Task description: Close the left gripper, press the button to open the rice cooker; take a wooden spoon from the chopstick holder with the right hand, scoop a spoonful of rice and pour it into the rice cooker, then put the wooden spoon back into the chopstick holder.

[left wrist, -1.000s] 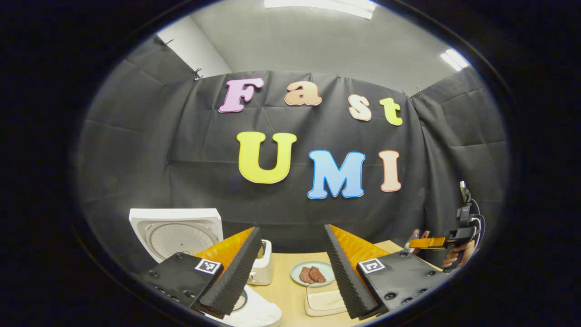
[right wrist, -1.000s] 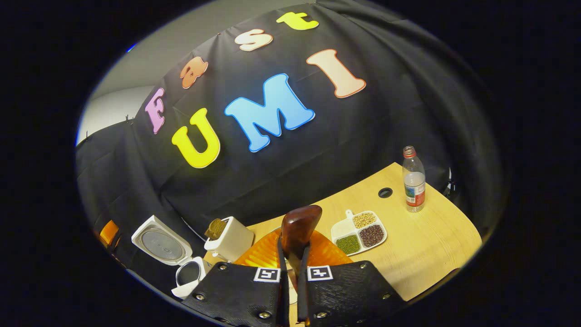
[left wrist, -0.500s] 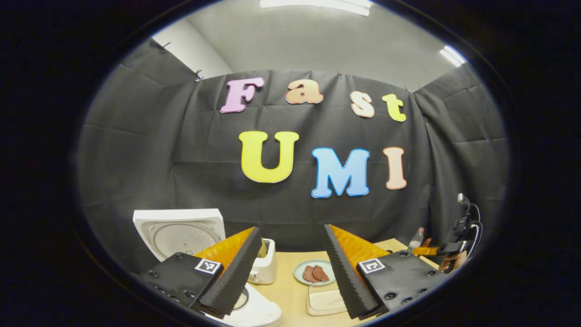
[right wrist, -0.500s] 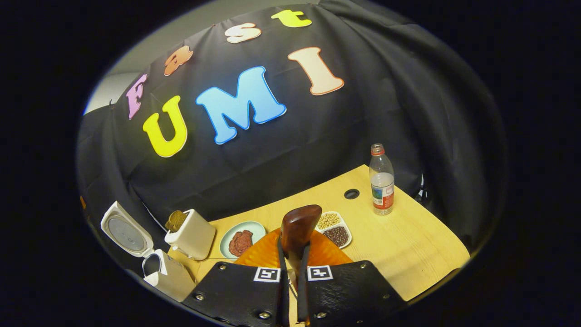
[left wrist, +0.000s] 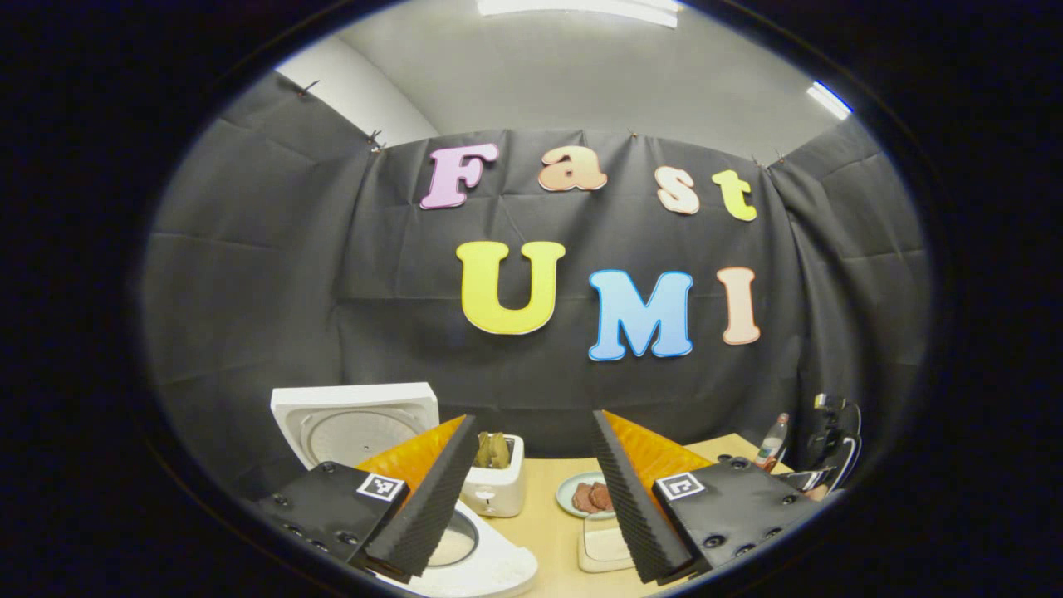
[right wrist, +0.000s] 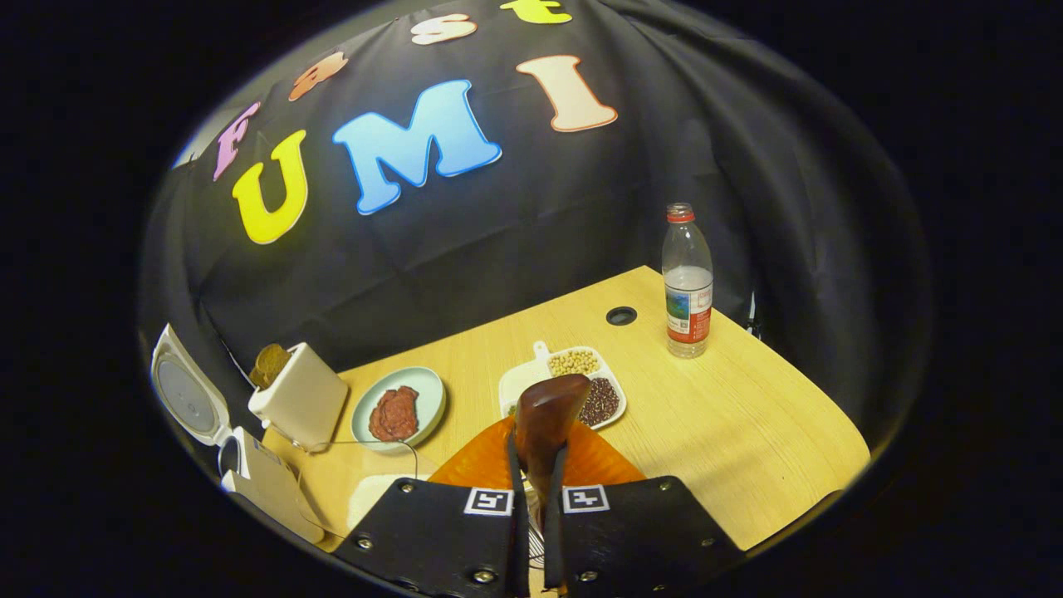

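The right tongs [right wrist: 531,465] have tipped down toward the desk [right wrist: 747,432] since a second ago, so the bean tray [right wrist: 581,374] and meat plate [right wrist: 399,411] now lie just ahead of them. They pinch the wooden spoon [right wrist: 544,411], its bowl sticking up past the fingertips. The left tongs [left wrist: 531,490] hang spread apart above the rice cooker [left wrist: 465,556], whose lid [left wrist: 357,423] stands open; the white holder [left wrist: 496,486] sits just beyond, and the bottle [right wrist: 688,282] stands farthest back.
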